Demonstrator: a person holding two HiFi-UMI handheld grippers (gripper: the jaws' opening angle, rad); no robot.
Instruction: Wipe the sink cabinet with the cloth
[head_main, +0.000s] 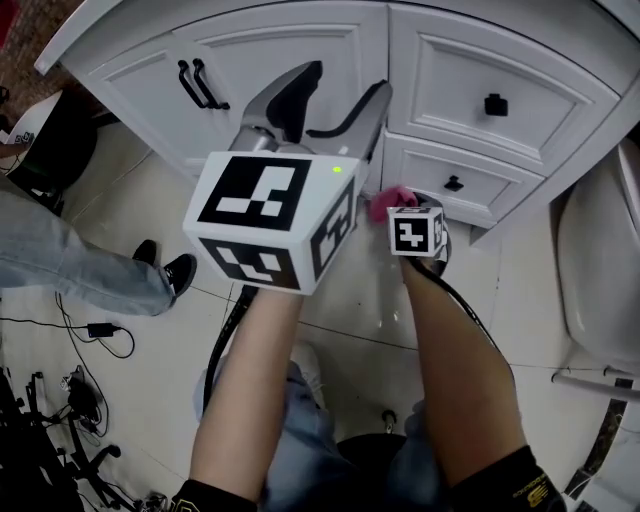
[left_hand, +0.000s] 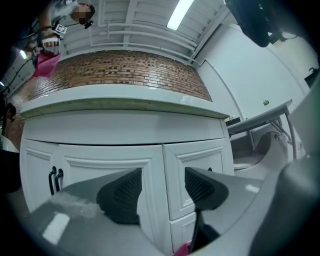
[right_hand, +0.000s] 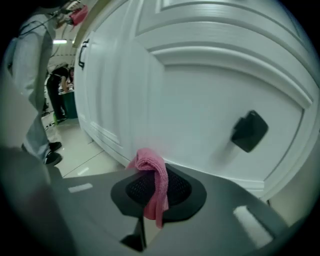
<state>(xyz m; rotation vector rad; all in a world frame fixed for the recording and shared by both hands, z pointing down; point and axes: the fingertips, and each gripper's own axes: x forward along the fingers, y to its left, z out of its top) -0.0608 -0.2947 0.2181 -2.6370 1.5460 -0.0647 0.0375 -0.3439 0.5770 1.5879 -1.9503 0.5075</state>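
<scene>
The right gripper (right_hand: 156, 189) has its jaws pinched on the pink cloth (right_hand: 150, 165), whose bunched end pokes forward past the tips and meets, or all but meets, the white drawer front of the sink cabinet (right_hand: 200, 75). The black knob (right_hand: 249, 131) lies off to the right (a snag, I'd judge, for a sideways stroke). The left gripper (left_hand: 162, 192) hangs farther back, jaws apart with nothing between them

My left gripper (head_main: 342, 90) is grey, with black ribbed pads (left_hand: 122, 192) and a black-and-white marker cube (head_main: 270, 215); my sleeves (head_main: 500, 485) are black.
</scene>
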